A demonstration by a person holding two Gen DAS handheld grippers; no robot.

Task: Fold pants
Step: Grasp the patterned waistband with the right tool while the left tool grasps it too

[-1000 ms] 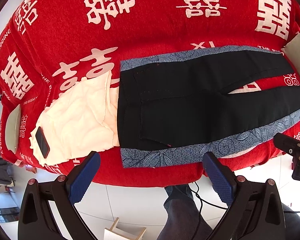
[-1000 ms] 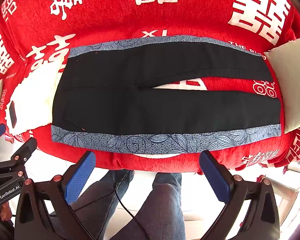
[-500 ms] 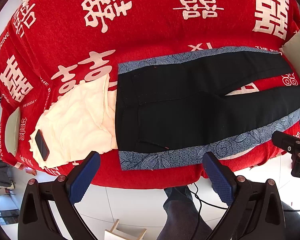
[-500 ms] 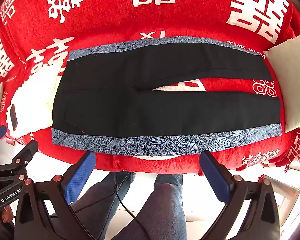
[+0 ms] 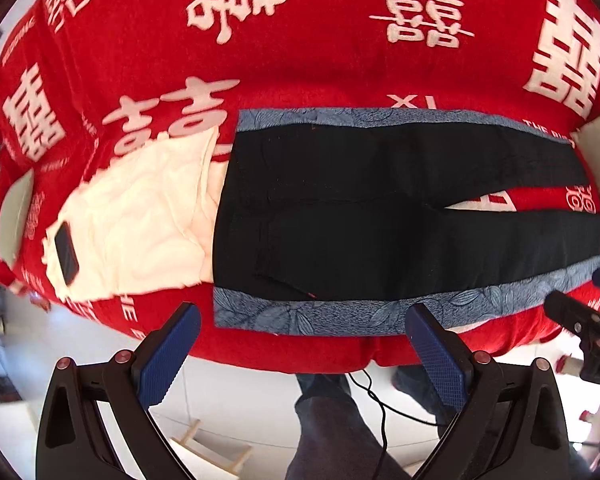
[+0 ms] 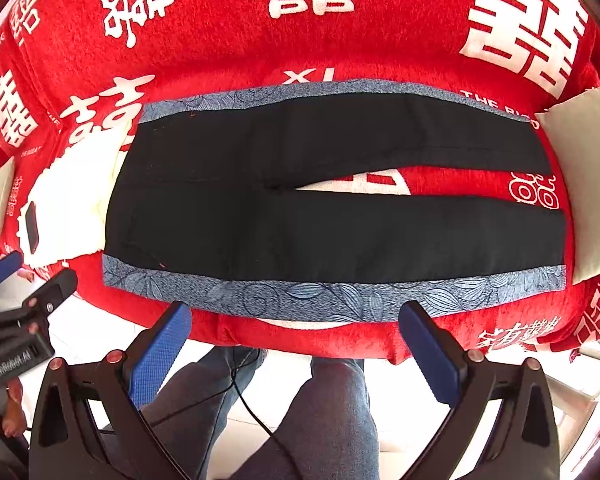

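Black pants (image 5: 380, 220) (image 6: 300, 208) with blue floral side stripes lie flat on a red bed cover (image 5: 300, 40) (image 6: 220, 40), waist to the left, legs spread to the right. My left gripper (image 5: 304, 320) stands open just short of the near blue stripe by the waist end, holding nothing. The right gripper (image 6: 296, 316) is also open and empty, hovering off the bed edge before the near stripe at mid-leg. Each gripper shows at the edge of the other's view.
A cream cloth (image 5: 140, 220) (image 6: 72, 208) with a dark phone (image 5: 66, 246) on it lies left of the waist. A pale cushion (image 6: 588, 168) sits by the leg ends. The person's legs (image 6: 332, 408), a cable and white floor are below the bed edge.
Both grippers have drifted closer to the near edge of the pants; the pants appear larger and lower in both views. Both stay open. The pants have not moved.
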